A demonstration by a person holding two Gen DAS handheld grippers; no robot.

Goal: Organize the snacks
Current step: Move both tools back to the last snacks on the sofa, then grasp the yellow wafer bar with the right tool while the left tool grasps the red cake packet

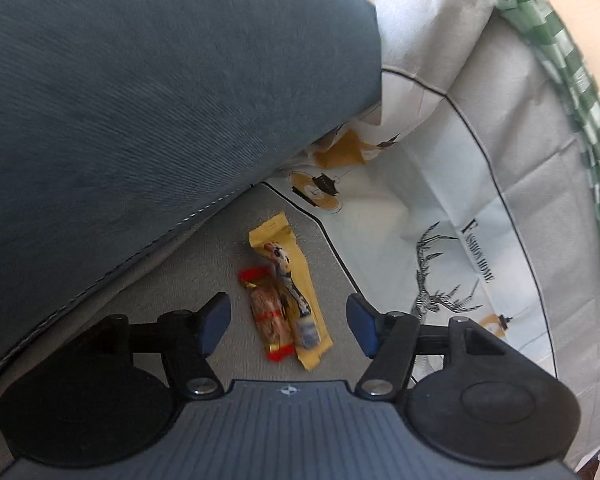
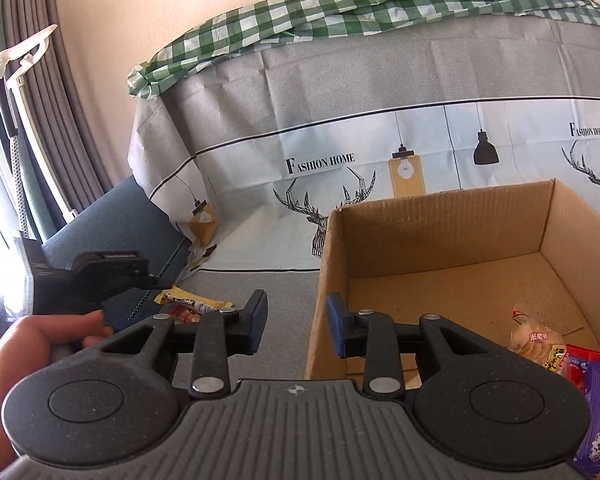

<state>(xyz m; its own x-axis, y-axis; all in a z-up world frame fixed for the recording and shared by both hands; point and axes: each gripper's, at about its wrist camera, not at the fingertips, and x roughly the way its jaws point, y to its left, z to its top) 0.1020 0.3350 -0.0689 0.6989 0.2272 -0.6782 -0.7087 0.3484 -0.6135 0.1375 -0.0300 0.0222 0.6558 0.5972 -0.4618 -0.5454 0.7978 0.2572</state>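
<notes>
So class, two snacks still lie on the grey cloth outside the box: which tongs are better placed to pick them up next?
Left. The left tongs hang open directly over the yellow packet and red-ended snack; the right tongs sit open by the cardboard box.

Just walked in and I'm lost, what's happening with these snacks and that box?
A person is sorting snacks with a gripper in each hand. The left gripper hangs open over two snacks on the grey cloth: a yellow wrapper and a red-ended packet. Neither is gripped yet. The right gripper is open and empty by the cardboard box, which already holds a few snack packets.
</notes>
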